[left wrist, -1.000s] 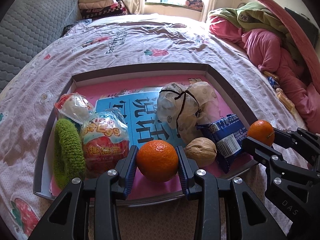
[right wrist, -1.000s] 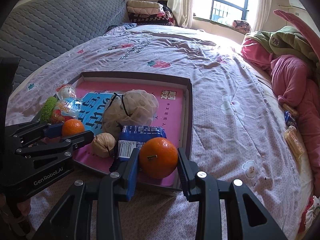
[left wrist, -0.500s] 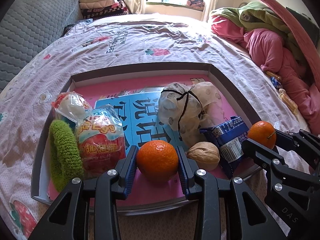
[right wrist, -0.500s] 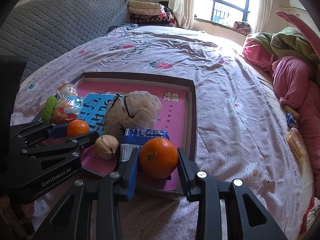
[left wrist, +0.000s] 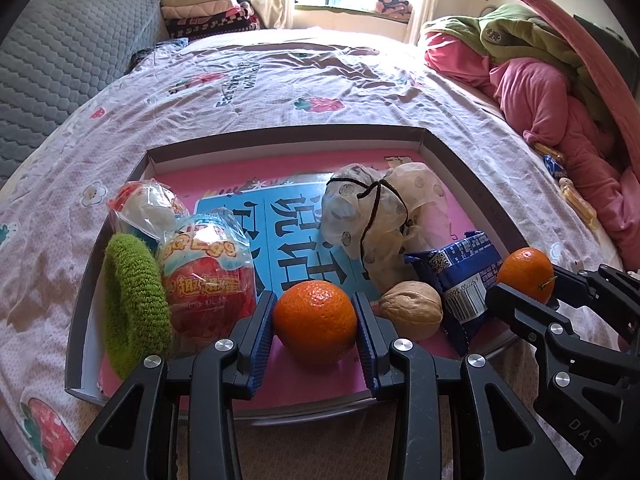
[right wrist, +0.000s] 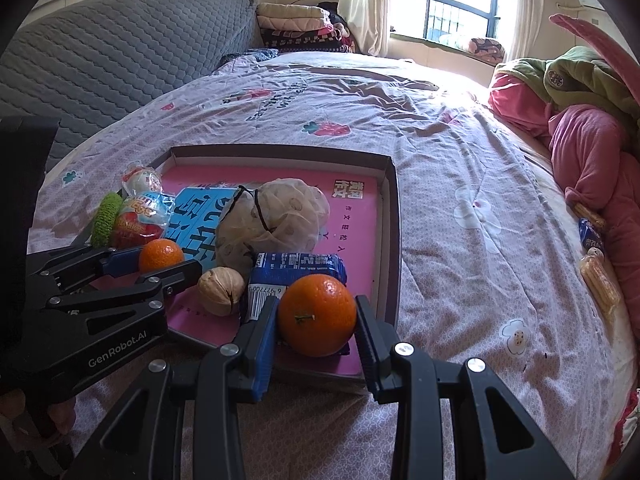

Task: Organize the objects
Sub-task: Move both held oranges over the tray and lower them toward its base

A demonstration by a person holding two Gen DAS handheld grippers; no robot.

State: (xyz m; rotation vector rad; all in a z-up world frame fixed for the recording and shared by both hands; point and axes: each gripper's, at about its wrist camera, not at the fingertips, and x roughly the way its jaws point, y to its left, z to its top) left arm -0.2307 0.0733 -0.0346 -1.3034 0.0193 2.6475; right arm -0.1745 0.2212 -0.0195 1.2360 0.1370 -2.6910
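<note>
Left wrist view, nearest first: the left tongs [left wrist: 316,322] are clamped on an orange [left wrist: 315,322] low over the near part of the tray [left wrist: 280,140], and off to the right the right tongs [left wrist: 524,280] grip a second orange [left wrist: 525,274] at the tray's near right corner, over the blue packet [left wrist: 460,268]. My guess at the risk: both fruits are round and smooth, so letting go over the packet or the tray's rim could send one rolling onto the bed [left wrist: 320,76]; the tray also sits on soft bedding, and a push on its edge might tip it. The walnut [left wrist: 411,310] lies just beside the left tongs and could get knocked. Counting outward: two oranges, one walnut, one blue packet, one green knitted ring [left wrist: 134,308], two wrapped toy eggs [left wrist: 208,276], one tied cloth bundle [left wrist: 372,216].
</note>
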